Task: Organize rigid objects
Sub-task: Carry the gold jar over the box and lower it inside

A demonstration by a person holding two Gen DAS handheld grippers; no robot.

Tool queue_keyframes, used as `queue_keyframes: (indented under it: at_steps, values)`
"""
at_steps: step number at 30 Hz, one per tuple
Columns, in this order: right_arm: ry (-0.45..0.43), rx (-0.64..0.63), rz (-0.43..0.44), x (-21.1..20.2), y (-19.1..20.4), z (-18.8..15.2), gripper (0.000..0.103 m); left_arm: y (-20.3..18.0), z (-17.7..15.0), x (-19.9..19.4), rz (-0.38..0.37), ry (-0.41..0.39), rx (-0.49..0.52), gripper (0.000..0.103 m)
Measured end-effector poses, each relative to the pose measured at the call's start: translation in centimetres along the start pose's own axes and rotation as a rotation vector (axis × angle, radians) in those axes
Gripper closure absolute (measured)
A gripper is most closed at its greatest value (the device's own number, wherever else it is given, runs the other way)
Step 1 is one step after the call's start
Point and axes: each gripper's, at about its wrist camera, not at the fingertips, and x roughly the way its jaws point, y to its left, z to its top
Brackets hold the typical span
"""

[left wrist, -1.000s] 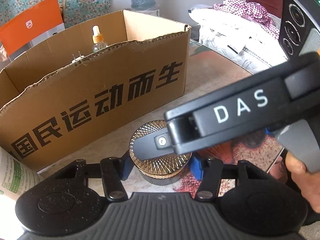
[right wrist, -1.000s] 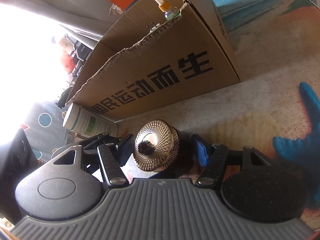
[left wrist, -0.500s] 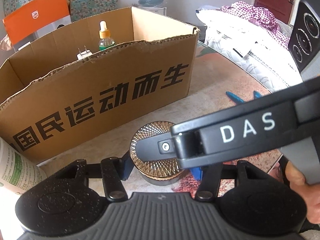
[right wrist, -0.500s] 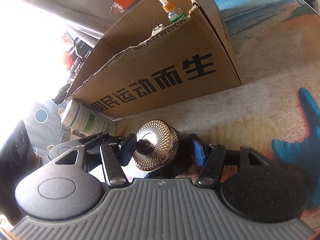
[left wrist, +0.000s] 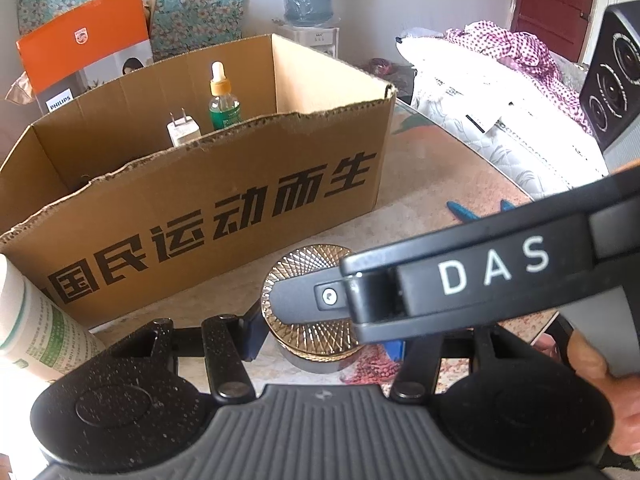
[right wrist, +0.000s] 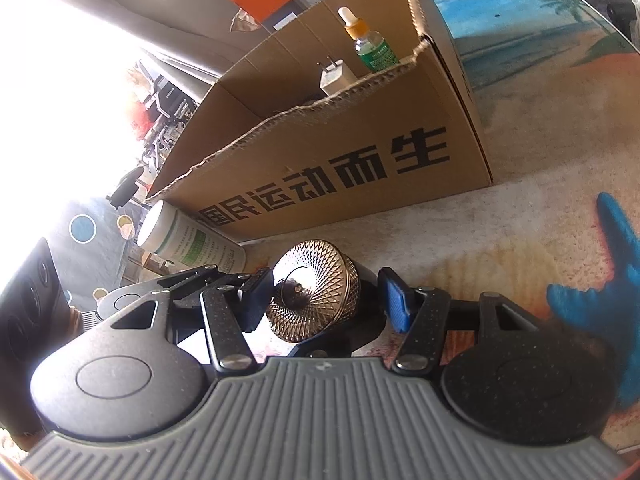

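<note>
Beach-print table (left wrist: 420, 168) is carrying the gold-lidded jar (left wrist: 304, 264) in front of the cardboard box (left wrist: 240, 200). I'm straddling it with left tool (left wrist: 324, 340) and right tool (right wrist: 324, 300), though I can't tell if either is pinching. Crowding it risks tipping it. Compared with a second ago, I'm seeing deeper into the box.

A gold-lidded jar (left wrist: 310, 320) sits on the bench (left wrist: 420, 184) between the left gripper's (left wrist: 322, 334) fingers (left wrist: 252, 332), the right gripper (left wrist: 460, 280) reaching over its lid. Behind stands a cardboard box (left wrist: 224, 216) holding a dropper bottle (left wrist: 223, 100) and a white charger (left wrist: 182, 130). A white bottle (left wrist: 36, 328) lies at left.
</note>
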Motion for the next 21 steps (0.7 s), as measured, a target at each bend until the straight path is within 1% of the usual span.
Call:
queue_keyframes:
  at_steps: [6, 10, 13, 17, 21]
  values:
    - [-0.016, -0.024, 0.003, -0.5, 1.0, 0.2, 0.046, 0.3, 0.1, -1.4, 0.009, -0.03, -0.013, 0.046]
    - [-0.045, -0.057, 0.01, -1.4, 2.5, 0.9, 0.046, 1.0, 0.9, -3.2, 0.025, -0.083, -0.03, 0.046]
    - [-0.078, -0.102, 0.017, -2.3, 4.4, 2.1, 0.045, 1.9, 2.3, -4.9, 0.034, -0.137, -0.04, 0.046]
    - [-0.129, -0.168, 0.029, -3.5, 6.9, 4.6, 0.045, 3.2, 5.1, -6.9, 0.045, -0.198, -0.058, 0.046]
    - [-0.159, -0.247, 0.02, -3.9, 9.0, 8.0, 0.045, 5.0, 8.5, -7.2, 0.04, -0.215, -0.095, 0.046]
